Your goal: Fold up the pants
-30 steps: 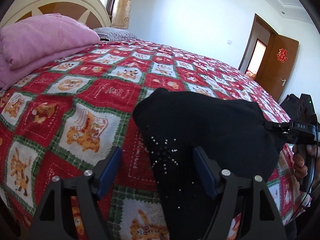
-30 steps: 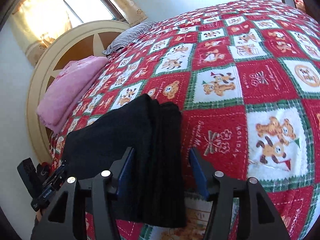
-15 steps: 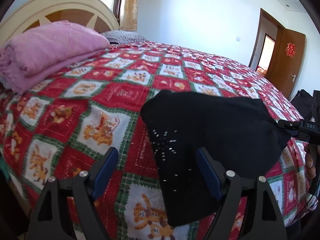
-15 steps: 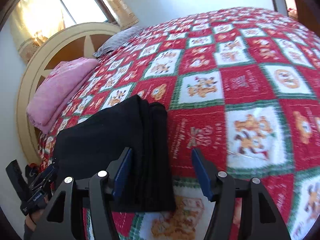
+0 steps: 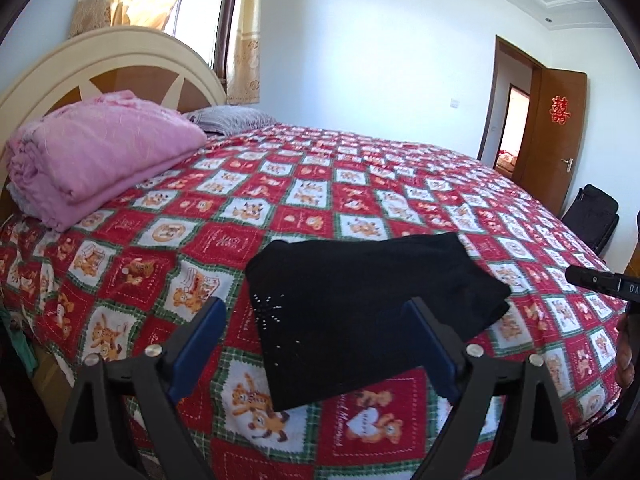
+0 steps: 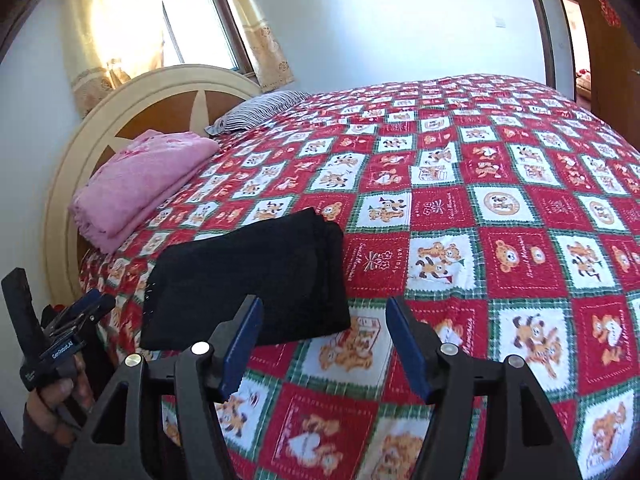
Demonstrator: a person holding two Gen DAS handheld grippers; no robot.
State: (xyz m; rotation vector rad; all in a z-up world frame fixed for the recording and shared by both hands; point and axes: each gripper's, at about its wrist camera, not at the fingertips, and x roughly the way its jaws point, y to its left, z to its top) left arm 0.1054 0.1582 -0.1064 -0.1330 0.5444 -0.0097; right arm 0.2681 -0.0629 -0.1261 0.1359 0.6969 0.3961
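Black fabric pants (image 5: 360,308) lie folded into a compact, roughly rectangular bundle on the bed, near its front edge, resting flat on the red, white and green patchwork quilt printed with teddy bears (image 5: 360,184). A scatter of small silvery studs dots the bundle's left part in the left wrist view. In the right wrist view the same pants (image 6: 256,276) show stacked folded layers along their right edge.

The left gripper (image 5: 316,344) hangs above the near edge of the quilt with its blue-padded fingers (image 5: 200,336) spread wide, holding nothing; the pants lie beyond and between them, untouched. The right gripper (image 6: 324,340) is likewise spread, empty, with the pants just past its left finger. Each gripper appears at the margin of the other's view, held in a hand.

Further out, a folded pink blanket (image 5: 96,160) sits at the head of the bed against the cream and brown arched headboard (image 5: 112,64), with a grey striped pillow (image 5: 236,118) beside it. A brown wooden door (image 5: 560,136) stands open at the far right.
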